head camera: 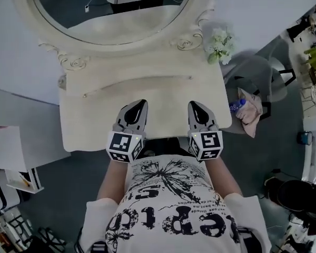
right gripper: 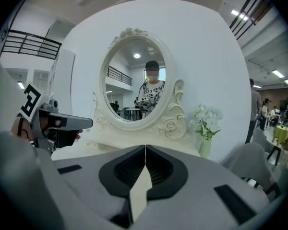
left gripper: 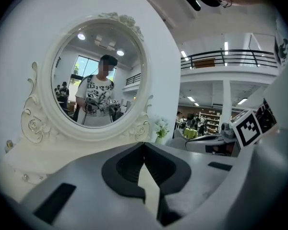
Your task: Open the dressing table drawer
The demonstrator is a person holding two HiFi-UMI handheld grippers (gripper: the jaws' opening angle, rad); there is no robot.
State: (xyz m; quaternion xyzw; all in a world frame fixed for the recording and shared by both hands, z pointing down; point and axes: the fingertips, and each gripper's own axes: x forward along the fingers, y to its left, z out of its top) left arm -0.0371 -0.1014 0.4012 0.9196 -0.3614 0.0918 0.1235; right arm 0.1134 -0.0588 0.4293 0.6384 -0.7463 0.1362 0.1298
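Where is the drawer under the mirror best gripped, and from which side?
Take the small knob at either end of the drawer front, pinched head-on from the front, roughly level. The knobs are the only parts standing out from that flat face. Both the left tool and right tool are shut, so one should open first.

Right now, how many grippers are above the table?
2. The left gripper is over the front edge of the table, left of middle; the right gripper is beside it, to the right. None seems hidden.
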